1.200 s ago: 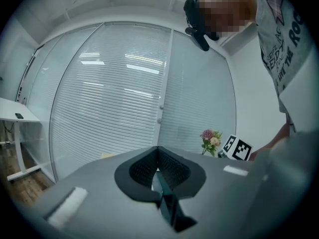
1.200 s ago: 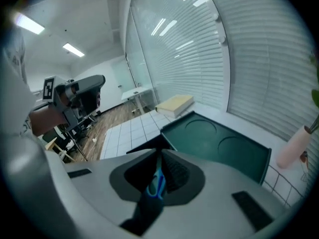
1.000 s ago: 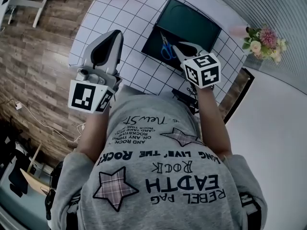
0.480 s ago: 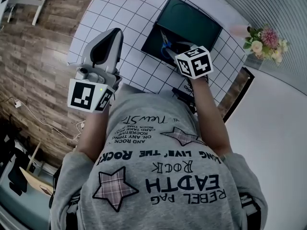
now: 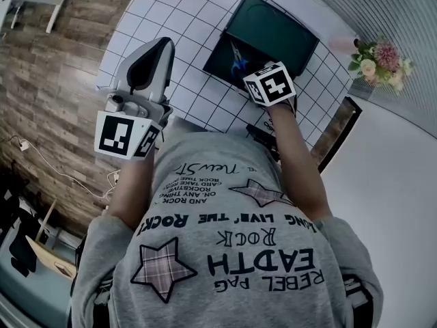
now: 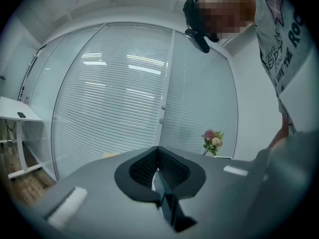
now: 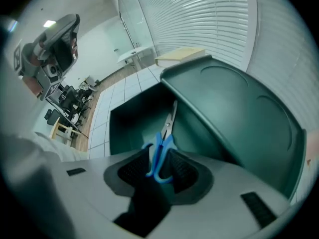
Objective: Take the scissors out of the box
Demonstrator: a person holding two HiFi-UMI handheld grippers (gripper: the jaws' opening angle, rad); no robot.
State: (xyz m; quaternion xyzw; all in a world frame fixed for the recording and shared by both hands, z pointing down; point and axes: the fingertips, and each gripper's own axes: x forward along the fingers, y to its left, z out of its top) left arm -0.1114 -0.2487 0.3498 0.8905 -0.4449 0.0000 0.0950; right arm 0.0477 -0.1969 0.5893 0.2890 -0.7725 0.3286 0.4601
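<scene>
Scissors (image 7: 163, 139) lie inside the box (image 7: 124, 126). Right tool (image 7: 159, 164), jaws just opened wide, straddles the blue handles (image 7: 155, 158) ungripped; closing and lifting out remain

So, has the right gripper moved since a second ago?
Yes: in head view the right gripper moved farther over the box; its jaws just opened, scissors between them.

Your scissors (image 7: 163, 137) had glossy blue plastic handles and bare metal blades; the box (image 7: 239, 118) was smooth, faintly shiny dark green (plastic, by the look). Your right gripper (image 7: 158, 156) showed matt grey shells and ribbed black pads (image 7: 132, 170); the floor (image 5: 48, 80) was wood-grained planks.
</scene>
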